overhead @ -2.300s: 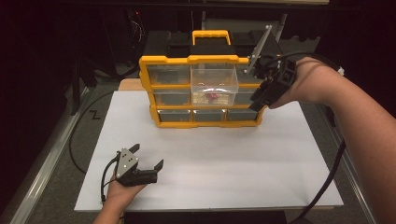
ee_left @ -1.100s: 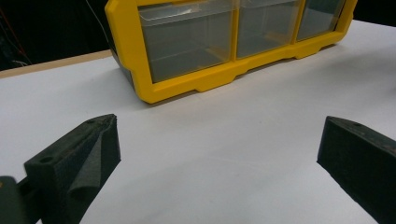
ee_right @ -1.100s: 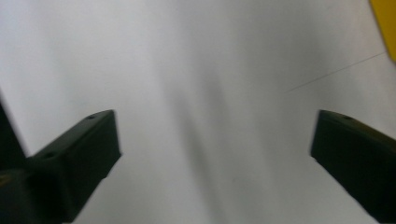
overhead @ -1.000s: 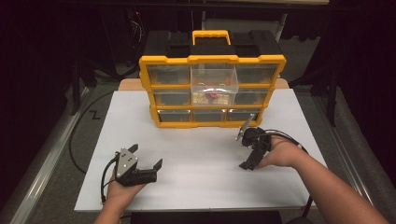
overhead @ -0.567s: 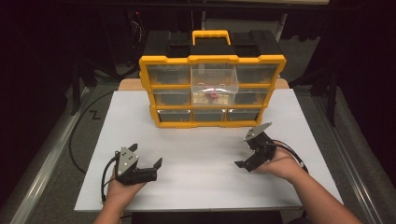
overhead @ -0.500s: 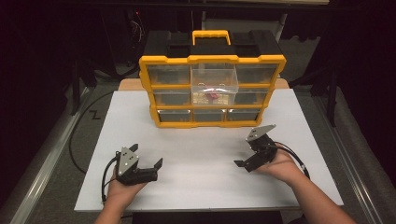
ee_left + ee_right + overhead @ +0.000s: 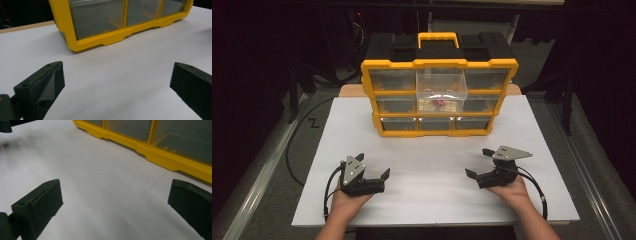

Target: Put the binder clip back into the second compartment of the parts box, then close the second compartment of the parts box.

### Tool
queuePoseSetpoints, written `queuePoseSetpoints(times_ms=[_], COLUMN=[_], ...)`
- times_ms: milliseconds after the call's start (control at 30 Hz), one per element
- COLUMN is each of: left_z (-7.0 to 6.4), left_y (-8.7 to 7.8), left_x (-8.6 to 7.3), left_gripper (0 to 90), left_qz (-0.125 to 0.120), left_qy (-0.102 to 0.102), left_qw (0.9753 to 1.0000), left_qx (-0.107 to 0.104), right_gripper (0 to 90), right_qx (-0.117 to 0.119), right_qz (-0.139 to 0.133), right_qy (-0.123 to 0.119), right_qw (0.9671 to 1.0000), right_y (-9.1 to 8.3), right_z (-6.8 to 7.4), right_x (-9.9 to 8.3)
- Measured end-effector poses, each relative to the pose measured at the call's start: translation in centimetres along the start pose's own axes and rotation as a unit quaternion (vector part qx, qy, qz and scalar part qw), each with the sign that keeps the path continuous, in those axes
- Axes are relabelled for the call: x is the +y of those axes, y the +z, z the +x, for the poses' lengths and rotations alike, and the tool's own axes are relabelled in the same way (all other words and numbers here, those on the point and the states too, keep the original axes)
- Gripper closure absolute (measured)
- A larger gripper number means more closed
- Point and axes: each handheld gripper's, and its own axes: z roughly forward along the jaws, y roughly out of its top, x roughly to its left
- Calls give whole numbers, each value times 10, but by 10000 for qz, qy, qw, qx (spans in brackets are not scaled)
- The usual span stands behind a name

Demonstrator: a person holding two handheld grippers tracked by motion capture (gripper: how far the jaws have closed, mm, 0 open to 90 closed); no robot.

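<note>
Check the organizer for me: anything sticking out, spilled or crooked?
One thing: the middle drawer in the organizer's top row stands pulled out toward the person, while the other drawers sit flush. Small red bits show through it. Nothing looks spilled on the white board. Both grippers rest open and empty.

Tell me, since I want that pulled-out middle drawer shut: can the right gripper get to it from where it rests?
Probably yes. The right gripper is open and holds nothing, and bare white board lies between it and the drawer, which juts from the yellow organizer.
</note>
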Motion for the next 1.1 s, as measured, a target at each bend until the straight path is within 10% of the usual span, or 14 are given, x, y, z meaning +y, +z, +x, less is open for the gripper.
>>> queuePoseSetpoints(times_ms=[333,867,1100], left_z=[-6,-6,-8], left_y=[-3,-6,-14], left_x=[2,-1,-1], left_gripper=[3,2,2], left_qz=[-23,-55,-122], left_qy=[149,124,57], left_qw=[9999,9999,9998], left_qx=[6,-101,-130], right_gripper=[20,829,900], right_qx=[-17,42,-75], right_qz=[-35,-386,-345], right_qy=[70,-56,-87], right_qw=[10000,9992,9993], right_y=[4,7,14], right_z=[-2,13,20], right_x=[-4,3,6])
